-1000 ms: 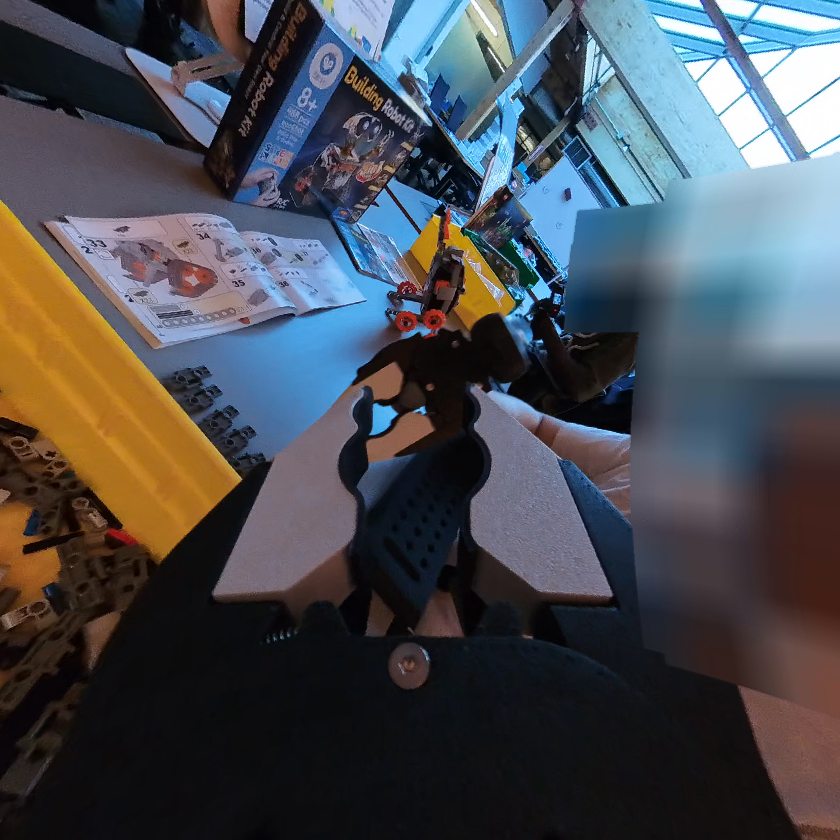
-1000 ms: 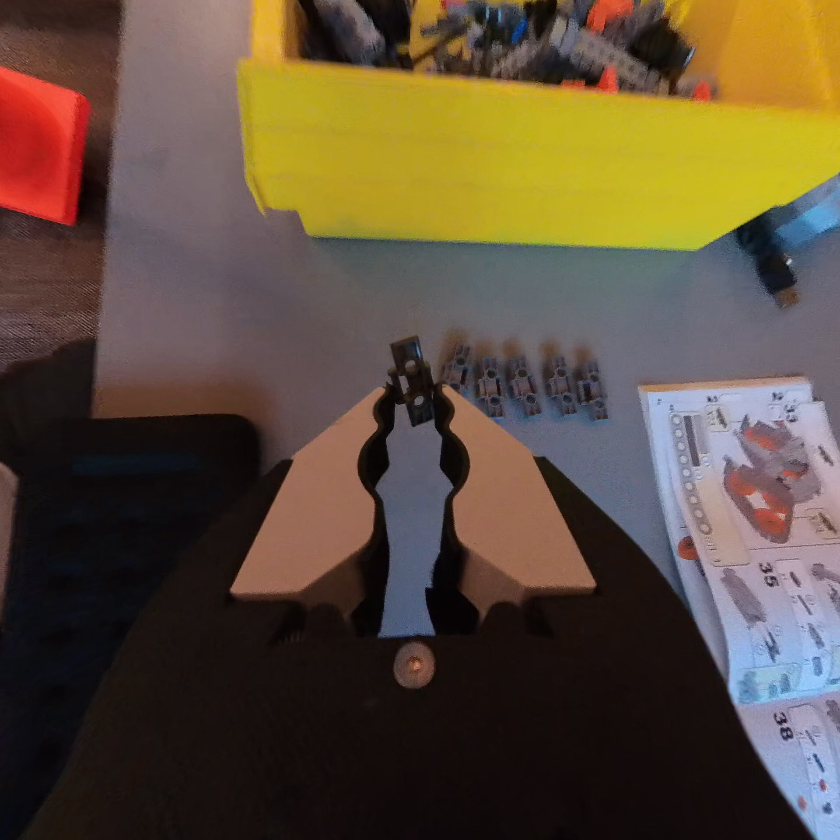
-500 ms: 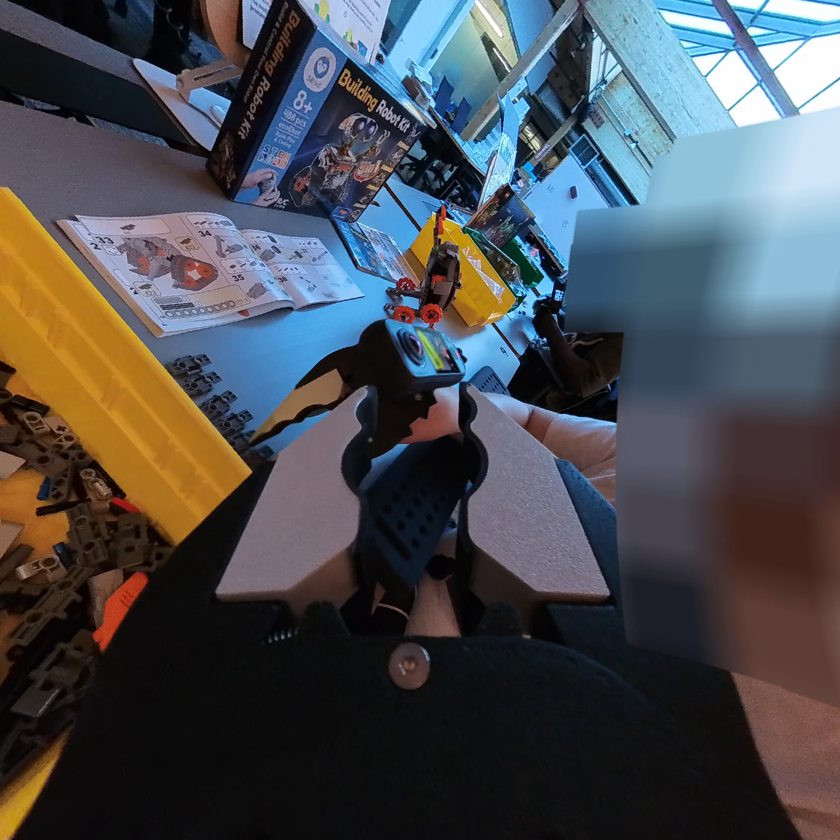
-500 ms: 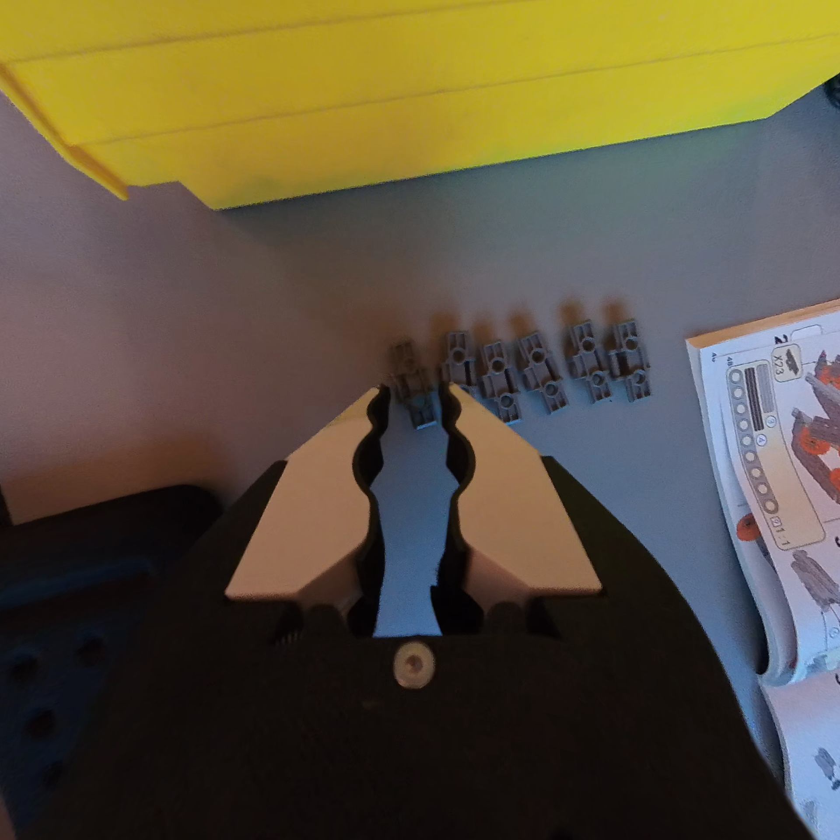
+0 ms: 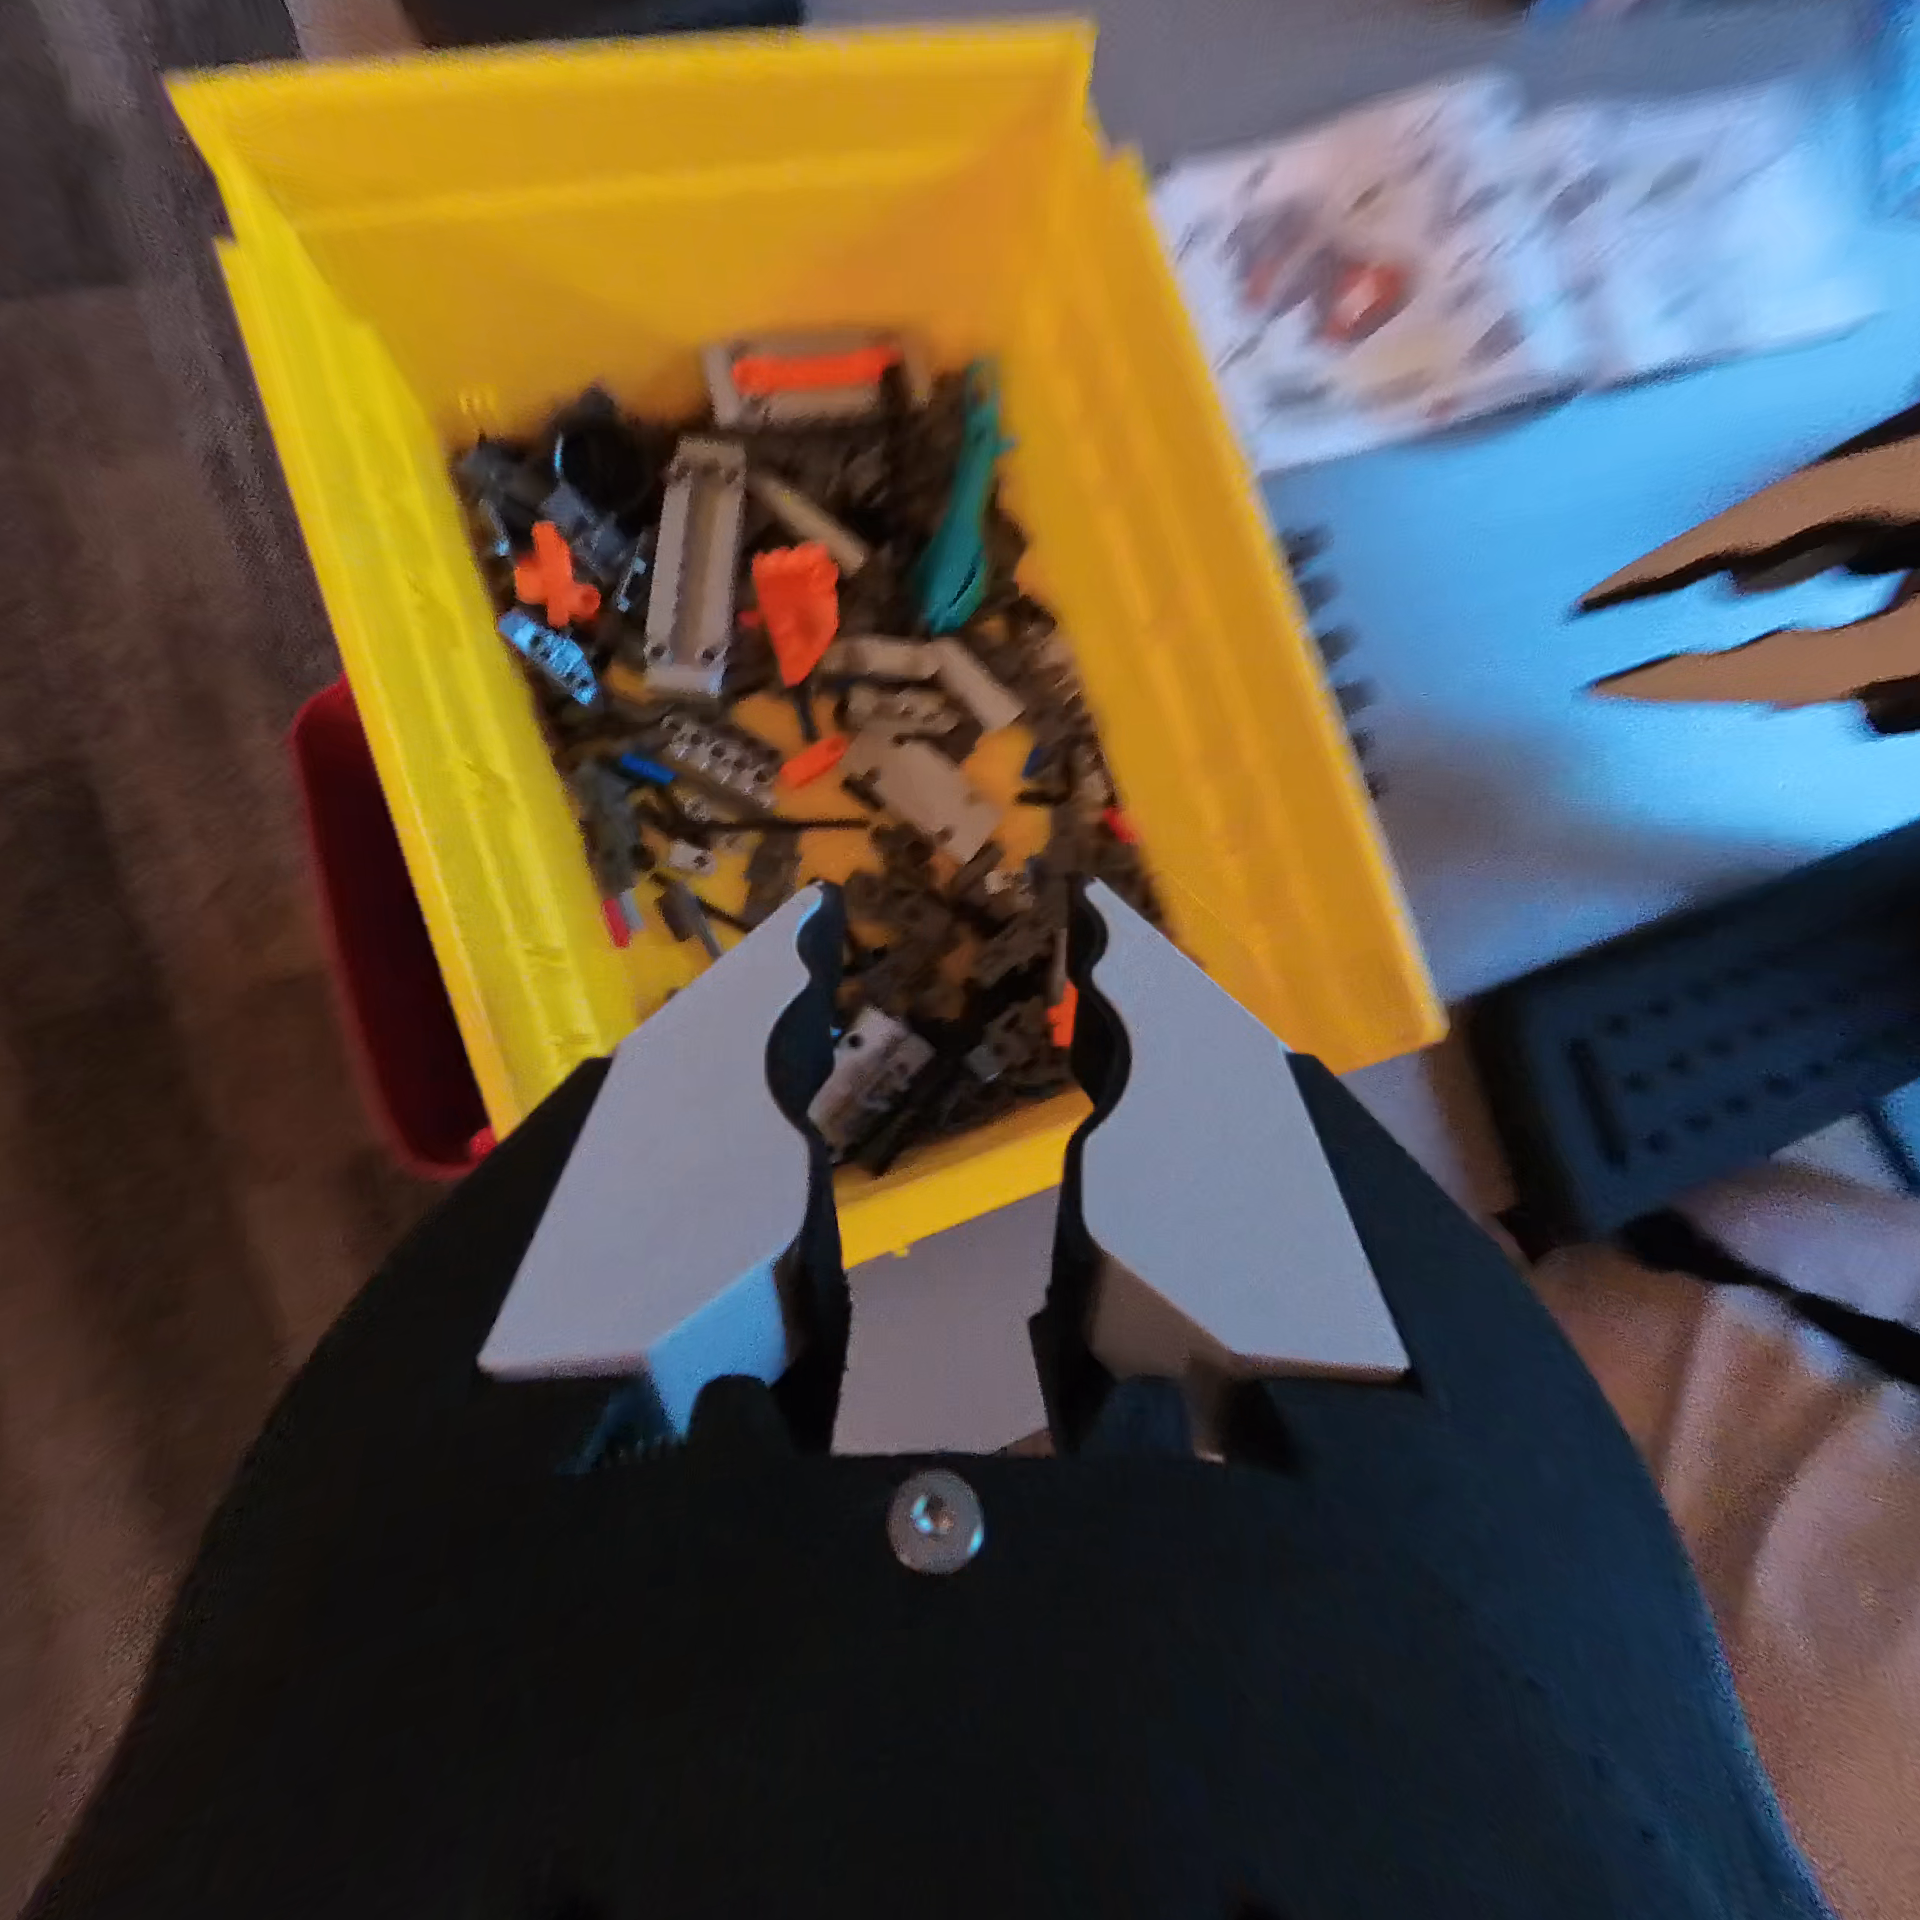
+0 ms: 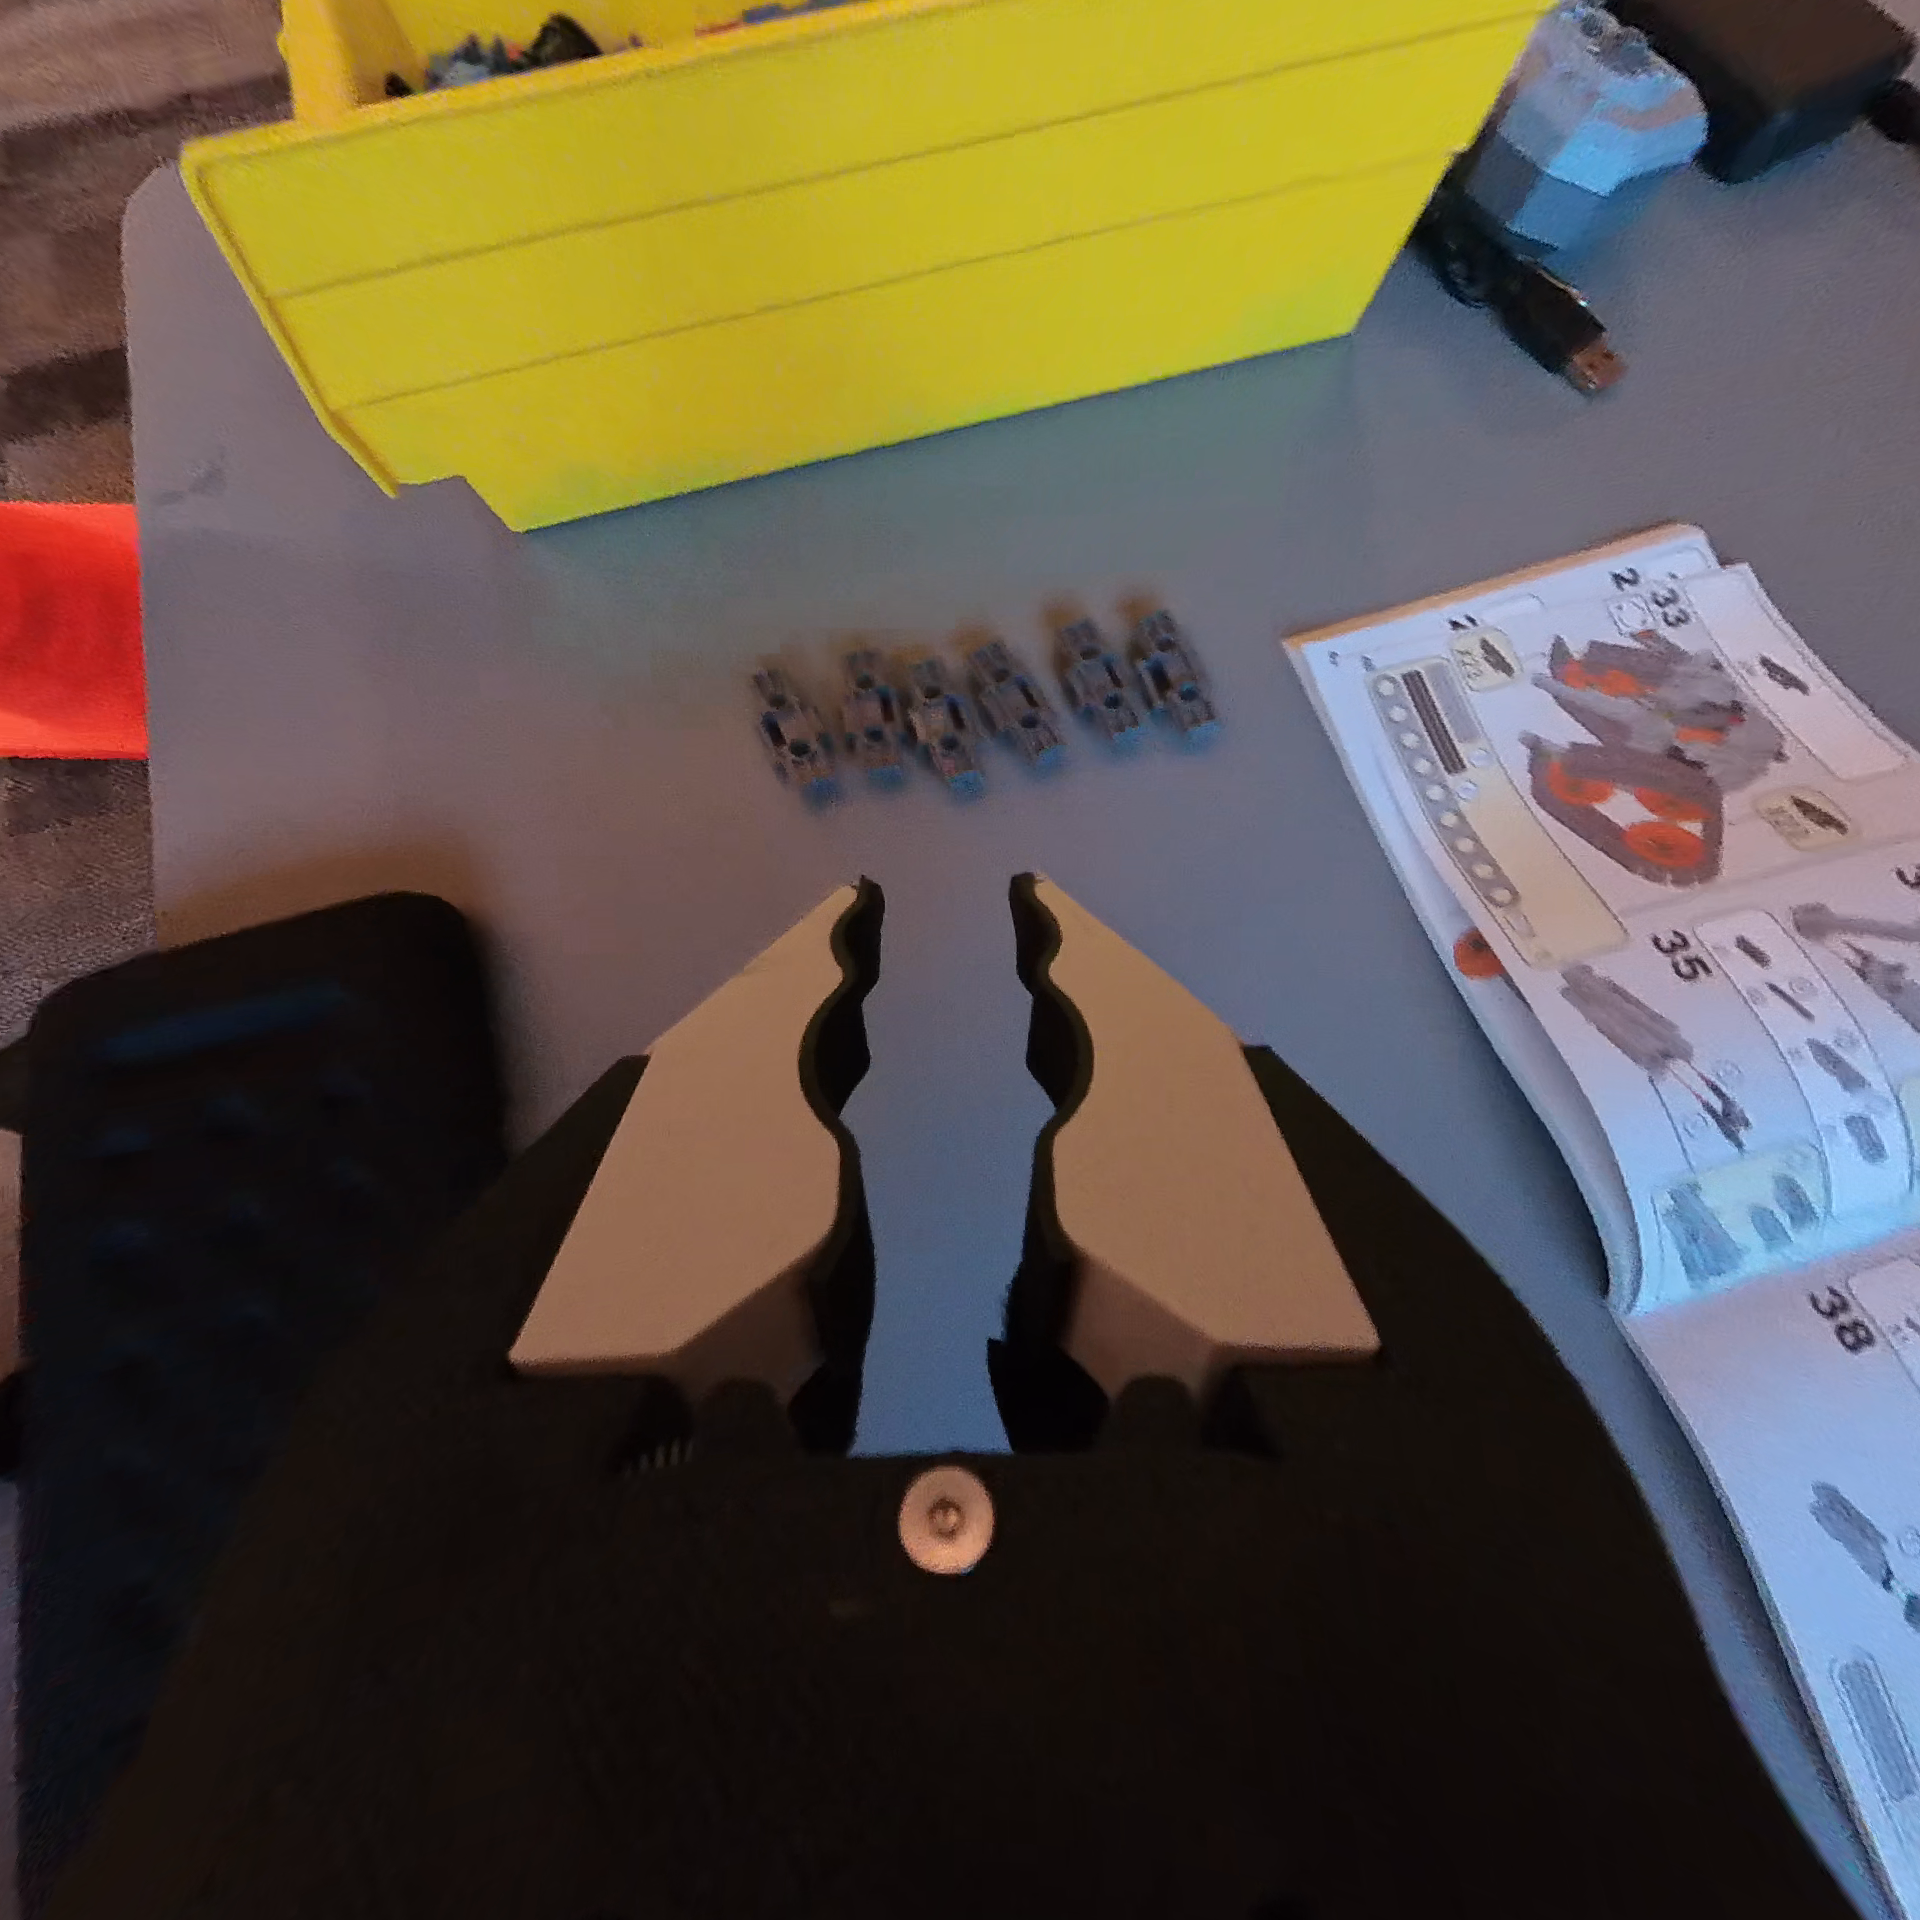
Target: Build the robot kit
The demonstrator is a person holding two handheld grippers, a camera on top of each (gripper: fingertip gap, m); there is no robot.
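A yellow bin (image 5: 436,769) holds a heap of grey, black and orange building parts (image 5: 790,665). My left gripper (image 5: 951,899) is open and empty, its tips over the near end of the heap. In the right wrist view the same bin (image 6: 831,270) stands at the back. A row of several small grey connector pieces (image 6: 982,707) lies on the grey table in front of it. My right gripper (image 6: 945,883) is open and empty, a short way back from the row, and it also shows in the left wrist view (image 5: 1756,623).
An open instruction booklet (image 6: 1683,935) lies to the right of the row. A black cable plug (image 6: 1538,322) lies at the back right. A black perforated object (image 6: 239,1143) sits at the left by the table edge. A red object (image 6: 62,623) is off the table's left. Spacing between my two grippers at the tips: around 25 cm.
My right gripper set its grey piece at the left end of the row, opened and drew back. My left gripper swung round from facing the room to over the bin, and opened.
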